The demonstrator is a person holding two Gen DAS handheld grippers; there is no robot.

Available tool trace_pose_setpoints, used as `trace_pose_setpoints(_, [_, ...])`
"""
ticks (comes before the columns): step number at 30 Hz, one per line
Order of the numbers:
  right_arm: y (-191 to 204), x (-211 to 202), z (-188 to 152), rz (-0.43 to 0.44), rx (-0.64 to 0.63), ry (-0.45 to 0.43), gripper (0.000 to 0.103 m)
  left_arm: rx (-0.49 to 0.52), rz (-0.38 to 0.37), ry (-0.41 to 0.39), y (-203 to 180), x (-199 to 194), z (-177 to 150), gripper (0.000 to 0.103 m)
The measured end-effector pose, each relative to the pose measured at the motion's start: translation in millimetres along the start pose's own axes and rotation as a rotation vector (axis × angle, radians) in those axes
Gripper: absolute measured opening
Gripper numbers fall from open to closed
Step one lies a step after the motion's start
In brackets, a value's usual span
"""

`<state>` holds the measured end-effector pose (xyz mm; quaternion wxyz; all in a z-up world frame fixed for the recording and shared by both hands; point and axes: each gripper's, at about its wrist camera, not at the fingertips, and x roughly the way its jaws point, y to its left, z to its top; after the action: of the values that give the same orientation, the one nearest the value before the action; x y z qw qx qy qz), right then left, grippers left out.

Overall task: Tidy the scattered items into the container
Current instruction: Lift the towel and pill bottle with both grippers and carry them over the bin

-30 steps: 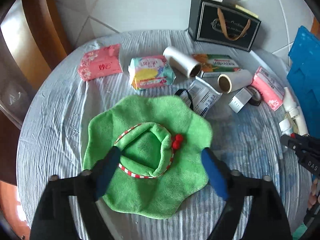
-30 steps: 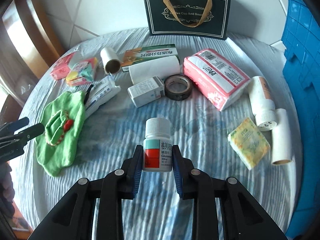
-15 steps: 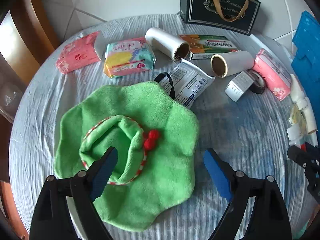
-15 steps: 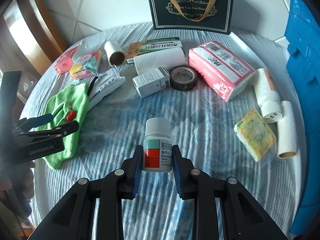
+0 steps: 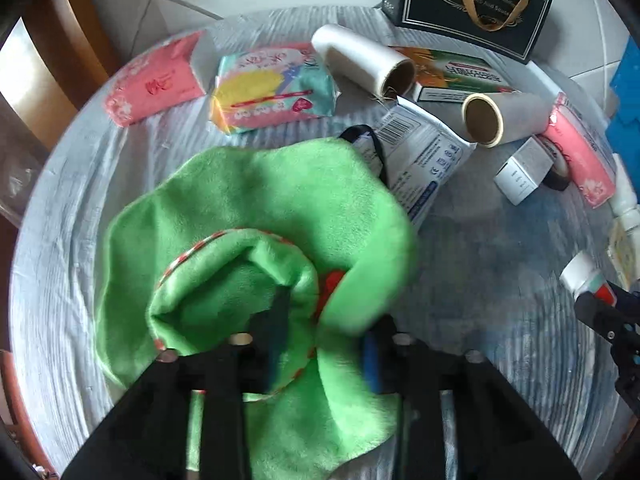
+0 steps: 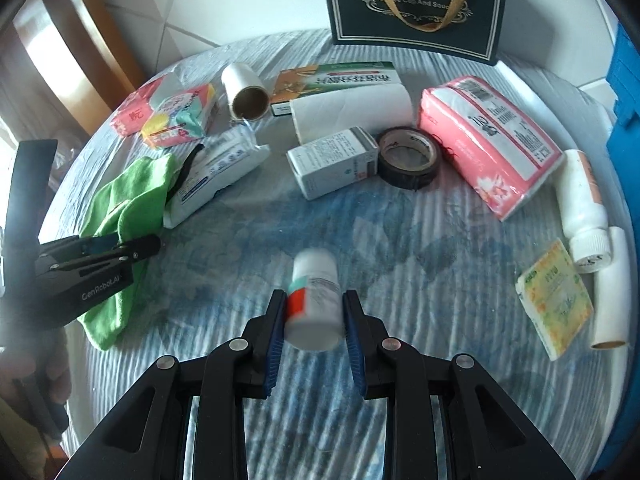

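Over on the left, the left gripper (image 5: 324,344) is biting into the green cloth (image 5: 280,216), its jaws pinched together on a bunched fold near the red-and-white trim, while the rest of the cloth is sprawling across the striped tablecloth (image 6: 400,240). Just past the cloth, a white wipes packet (image 6: 216,172) is lying half under its edge, with a pink tissue pack (image 5: 156,80) and a colourful pad packet (image 5: 272,88) sitting further back. In the middle, the right gripper (image 6: 314,316) is clamping a white pill bottle (image 6: 314,300), tilted and blurred, above the table. Beyond it, the dark gift bag (image 6: 416,4) is standing upright at the far edge. To the right, a black tape roll (image 6: 408,156) is touching a large pink pack (image 6: 484,140).
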<state>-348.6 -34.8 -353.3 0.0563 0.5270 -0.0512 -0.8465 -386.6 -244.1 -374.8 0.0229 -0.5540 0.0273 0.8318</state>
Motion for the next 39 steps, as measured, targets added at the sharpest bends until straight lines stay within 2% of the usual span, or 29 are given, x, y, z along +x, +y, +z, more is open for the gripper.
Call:
trace_pose_setpoints(2, [6,-7,0,0.002,-0.018,-0.016,0.028,-0.015,0.018,-0.023,4,-11,-2,0.024])
trace_pose_setpoints(6, [19,-30,0,-0.005,-0.061,-0.075,0.028,0.024,0.072,-0.176,1,-67,-7,0.023])
trace_pose_setpoints(9, [26,-47,0,-0.016,-0.079,-0.108,0.027,0.032,0.077,-0.261,-4,-107,-9,0.022])
trace_pose_setpoints(14, [33,-94,-4,-0.01,-0.116,-0.224,0.027,0.033,0.069,-0.383,-19,-166,-15,0.022])
trace_pose_setpoints(19, [32,-148,-1,0.015,-0.161,-0.335,0.027,0.016,0.065,-0.456,-50,-208,-23,0.022])
trace_pose_setpoints(28, [12,-249,-2,0.007,-0.208,-0.526,0.028,0.004,0.013,-0.561,-107,-273,-38,0.022])
trace_pose_setpoints(33, [1,-304,-7,-0.064,-0.164,-0.632,0.028,0.098,-0.04,-0.644,-138,-313,-41,0.022])
trace_pose_setpoints(39, [-23,-367,-16,-0.194,-0.091,-0.711,0.027,0.188,-0.156,-0.733,-179,-361,-42,0.022])
